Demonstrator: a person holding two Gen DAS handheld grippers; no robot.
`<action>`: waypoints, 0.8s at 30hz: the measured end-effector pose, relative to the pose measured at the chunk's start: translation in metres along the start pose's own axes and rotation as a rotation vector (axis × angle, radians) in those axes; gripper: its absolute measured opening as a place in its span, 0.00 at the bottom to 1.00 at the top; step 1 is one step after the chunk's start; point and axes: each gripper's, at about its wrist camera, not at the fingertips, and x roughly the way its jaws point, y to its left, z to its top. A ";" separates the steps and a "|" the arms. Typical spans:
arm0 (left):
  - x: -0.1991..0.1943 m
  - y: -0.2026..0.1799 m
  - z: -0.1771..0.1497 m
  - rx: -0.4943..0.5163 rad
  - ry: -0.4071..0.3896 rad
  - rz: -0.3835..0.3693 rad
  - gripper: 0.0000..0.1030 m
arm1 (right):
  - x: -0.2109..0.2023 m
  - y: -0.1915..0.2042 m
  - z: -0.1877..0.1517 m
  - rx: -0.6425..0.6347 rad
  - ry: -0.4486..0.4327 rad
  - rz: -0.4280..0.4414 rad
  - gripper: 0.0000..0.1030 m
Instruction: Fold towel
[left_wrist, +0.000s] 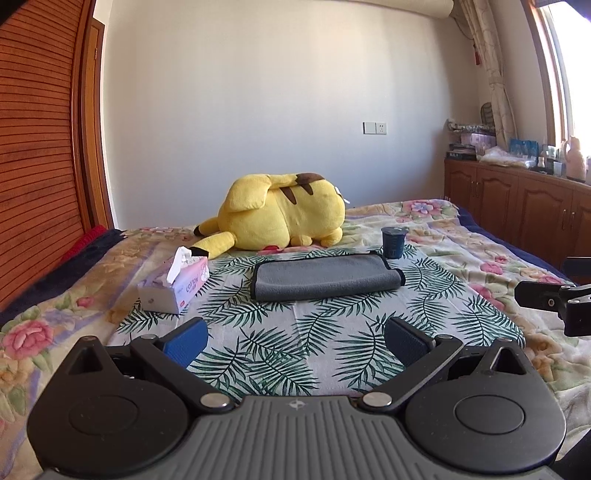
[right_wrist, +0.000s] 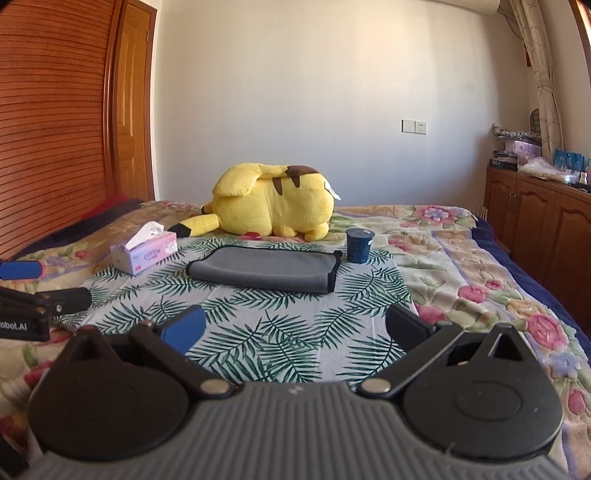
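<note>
The grey microfibre towel with black edging (left_wrist: 327, 276) lies folded in a flat oblong on the palm-leaf printed cloth (left_wrist: 280, 347), which is spread over the floral quilted bed cover (left_wrist: 480, 258). In the left wrist view the towel's rounded fold faces the camera and its black-bound edges run along the left and right ends. In the right wrist view the towel (right_wrist: 264, 268) shows its stacked, black-trimmed layers at the right end.

The left tool (left_wrist: 295, 341) hovers above the leaf cloth, near the towel but clear of it. Its two blue-padded fingers (left_wrist: 186, 341) stand wide apart and grasp nothing. The right tool (right_wrist: 295, 328) is in the same condition: fingers spread, nothing between them, positioned short of the towel's near edge. Part of the right tool is visible at the right border of the left wrist view, and part of the left tool at the left border of the right wrist view.

A dark blue plastic cup with a foil lid (left_wrist: 393, 242) stands upright just beyond the towel's right end. A pink and white tissue box (left_wrist: 173, 286), with one tissue pulled up, sits to the left of the towel, apart from it. A large yellow plush toy with brown stripes (left_wrist: 280, 212) lies on the bed behind the towel. A wooden cabinet (left_wrist: 517, 206) carrying assorted items stands along the right wall.
</note>
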 end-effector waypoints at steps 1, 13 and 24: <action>-0.001 0.000 0.000 -0.002 -0.004 -0.002 0.84 | -0.001 0.000 0.000 0.000 -0.004 -0.002 1.00; -0.006 0.001 0.003 -0.002 -0.042 0.002 0.84 | -0.003 -0.003 0.001 0.008 -0.036 -0.026 1.00; -0.009 0.001 0.003 -0.002 -0.055 0.004 0.84 | -0.005 -0.006 0.001 0.012 -0.059 -0.045 1.00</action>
